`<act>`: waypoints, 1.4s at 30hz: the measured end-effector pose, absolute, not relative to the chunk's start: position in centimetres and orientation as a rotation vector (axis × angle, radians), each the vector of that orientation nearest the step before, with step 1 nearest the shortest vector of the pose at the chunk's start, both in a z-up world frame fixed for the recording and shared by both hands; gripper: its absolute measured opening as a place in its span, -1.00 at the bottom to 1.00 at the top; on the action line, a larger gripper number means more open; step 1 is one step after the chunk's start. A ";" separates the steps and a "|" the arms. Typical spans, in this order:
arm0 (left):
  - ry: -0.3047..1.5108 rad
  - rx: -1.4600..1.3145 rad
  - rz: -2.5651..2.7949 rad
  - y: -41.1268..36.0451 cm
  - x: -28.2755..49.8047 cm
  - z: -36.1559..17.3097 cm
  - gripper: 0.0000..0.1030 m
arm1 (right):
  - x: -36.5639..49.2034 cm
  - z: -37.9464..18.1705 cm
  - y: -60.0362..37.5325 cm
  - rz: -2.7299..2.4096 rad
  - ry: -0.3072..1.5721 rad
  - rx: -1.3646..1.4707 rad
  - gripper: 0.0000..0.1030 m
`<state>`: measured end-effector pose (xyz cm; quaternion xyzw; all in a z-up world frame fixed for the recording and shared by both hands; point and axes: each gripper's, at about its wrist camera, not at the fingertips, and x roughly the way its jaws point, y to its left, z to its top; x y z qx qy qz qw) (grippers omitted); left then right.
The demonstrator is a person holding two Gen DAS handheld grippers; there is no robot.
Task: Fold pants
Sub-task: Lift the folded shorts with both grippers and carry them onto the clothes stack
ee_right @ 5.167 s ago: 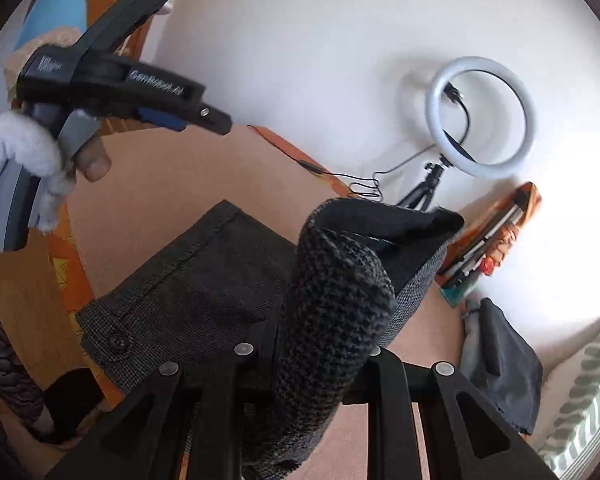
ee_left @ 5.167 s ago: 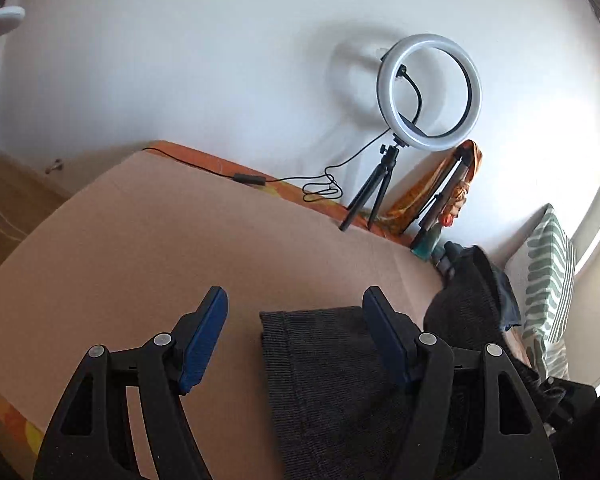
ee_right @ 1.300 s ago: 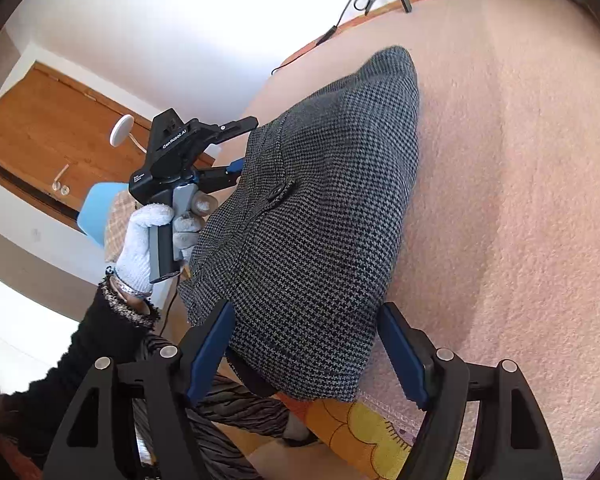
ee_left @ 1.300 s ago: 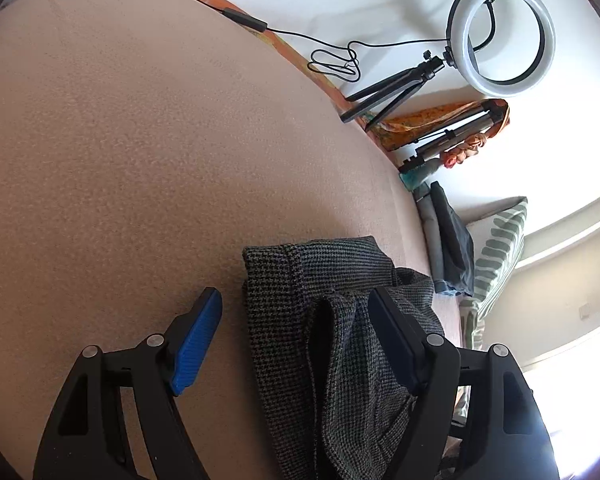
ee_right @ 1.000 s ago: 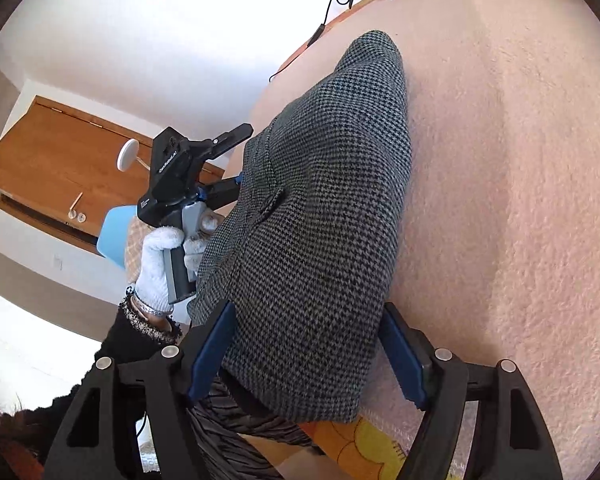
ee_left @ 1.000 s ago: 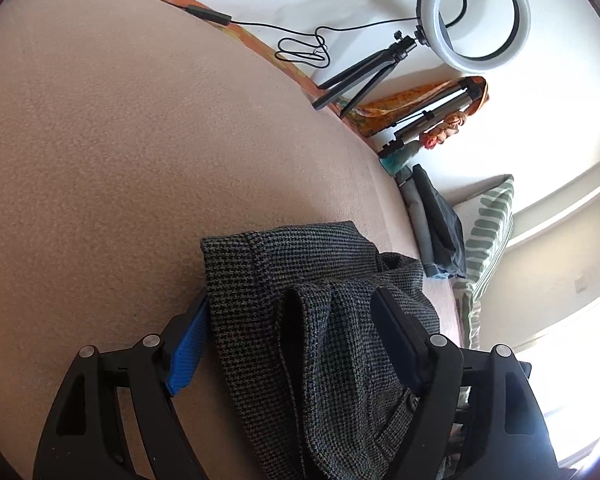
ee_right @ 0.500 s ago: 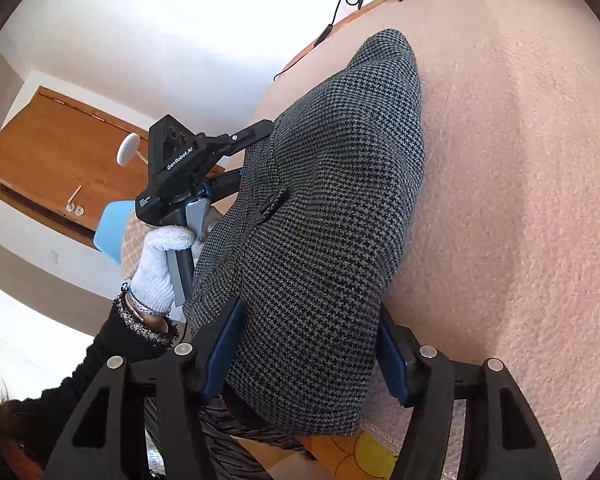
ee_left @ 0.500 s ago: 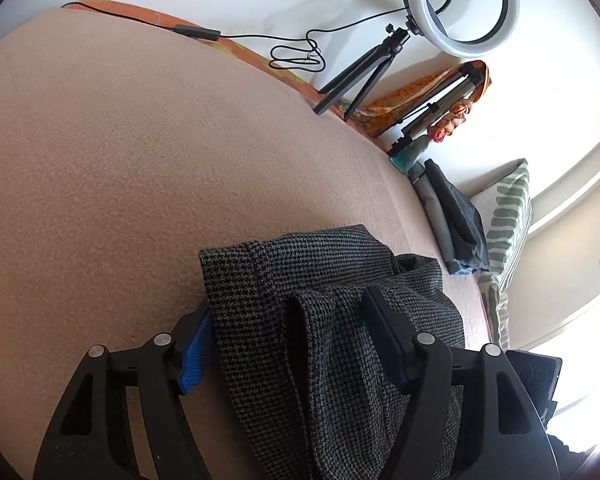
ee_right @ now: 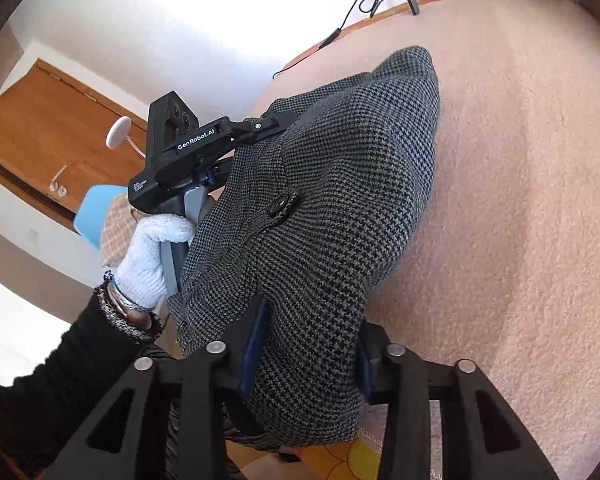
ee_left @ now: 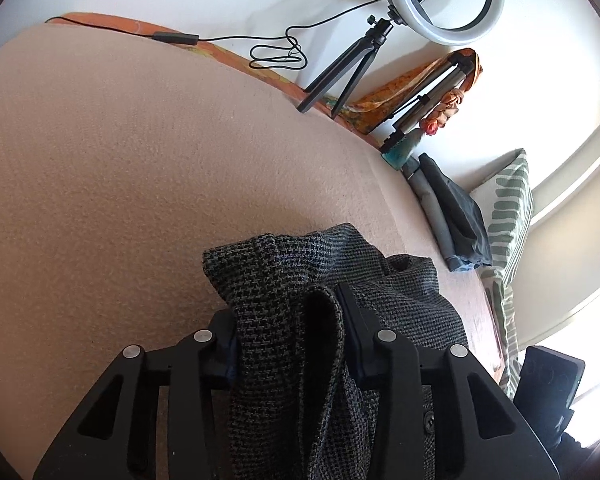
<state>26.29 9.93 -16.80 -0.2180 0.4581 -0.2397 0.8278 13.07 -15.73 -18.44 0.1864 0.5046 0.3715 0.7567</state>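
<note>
The grey houndstooth pants lie bunched and folded over on the pink bed cover. My left gripper is shut on a thick fold of the pants at one end. My right gripper is shut on the other end of the pants, near the bed's edge. A button on the waistband shows in the right wrist view. The left gripper, held by a white-gloved hand, also shows in that view, clamped on the far side of the bundle.
A ring light on a tripod and its cable stand at the bed's far edge by the wall. Folded dark clothes and a striped pillow lie at the right. A wooden door is behind the left hand.
Both grippers have closed their jaws on the pants since half a second ago. The pants bundle has bunched up slightly between them.
</note>
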 end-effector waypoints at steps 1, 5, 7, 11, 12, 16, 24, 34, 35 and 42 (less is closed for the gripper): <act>0.967 -0.449 -0.505 9.8 26.2 -16.6 -0.30 | 12.9 -18.0 -15.4 0.803 1.089 0.380 -0.39; 0.944 -0.411 -0.505 9.3 26.0 -15.6 -0.34 | 12.4 -16.5 -14.0 0.764 1.058 0.271 -0.50; 0.929 -0.395 -0.509 9.1 25.8 -14.9 -0.35 | 12.0 -15.7 -13.2 0.747 1.030 0.194 -0.52; 0.898 -0.365 -0.521 8.7 25.1 -13.8 -0.38 | 11.5 -14.9 -12.0 0.727 1.000 0.121 -0.56; 0.891 -0.367 -0.524 8.7 25.0 -13.6 -0.38 | 11.5 -14.9 -12.0 0.725 0.996 0.114 -0.57; 0.864 -0.367 -0.533 8.8 24.2 -12.5 -0.39 | 11.4 -14.4 -11.4 0.712 0.966 0.065 -0.59; 0.825 -0.402 -0.551 8.9 23.2 -11.1 -0.40 | 10.5 -13.9 -12.5 0.695 0.898 -0.024 -0.60; 0.757 -0.401 -0.580 8.0 21.9 -8.4 -0.40 | 8.9 -11.9 -13.0 0.655 0.817 -0.088 -0.62; 0.749 -0.402 -0.585 7.8 21.8 -8.0 -0.40 | 8.8 -11.8 -13.1 0.649 0.808 -0.093 -0.62; 0.700 -0.400 -0.624 5.9 21.5 -5.8 -0.40 | 7.8 -10.3 -14.4 0.603 0.751 -0.101 -0.63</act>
